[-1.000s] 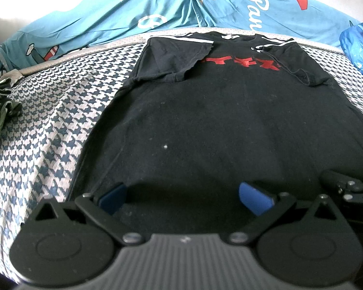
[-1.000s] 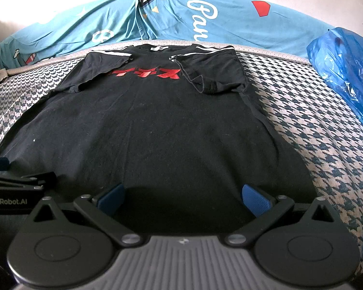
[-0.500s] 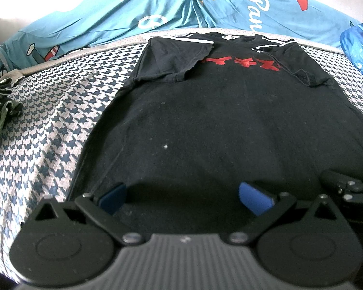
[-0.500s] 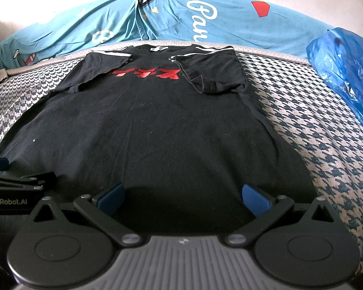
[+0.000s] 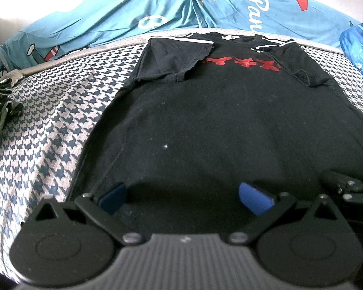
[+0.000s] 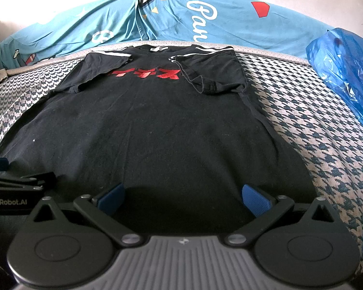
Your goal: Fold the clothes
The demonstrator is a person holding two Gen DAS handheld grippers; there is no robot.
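Nothing moved since the earlier frames: same poses, same cloth. Black T-shirt [image 5: 230,125] spread flat on houndstooth bedcover [image 5: 55,125], filling the centre of both views, both sleeves folded inward, red print [image 6: 145,73] and collar toward the top of the frame, hem along the bottom edge right at the blue pads. Long axis running bottom to top, straight away from the jaws. Left gripper [image 5: 182,197] spread wide at the hem's lower-left stretch, pinching nothing; right gripper [image 6: 182,197] likewise spread wide at the lower-right stretch, empty. Each equally near its own hem corner, side by side. Probably a hem-to-collar fold next, so closing on the hem edge and carrying it toward frame top.
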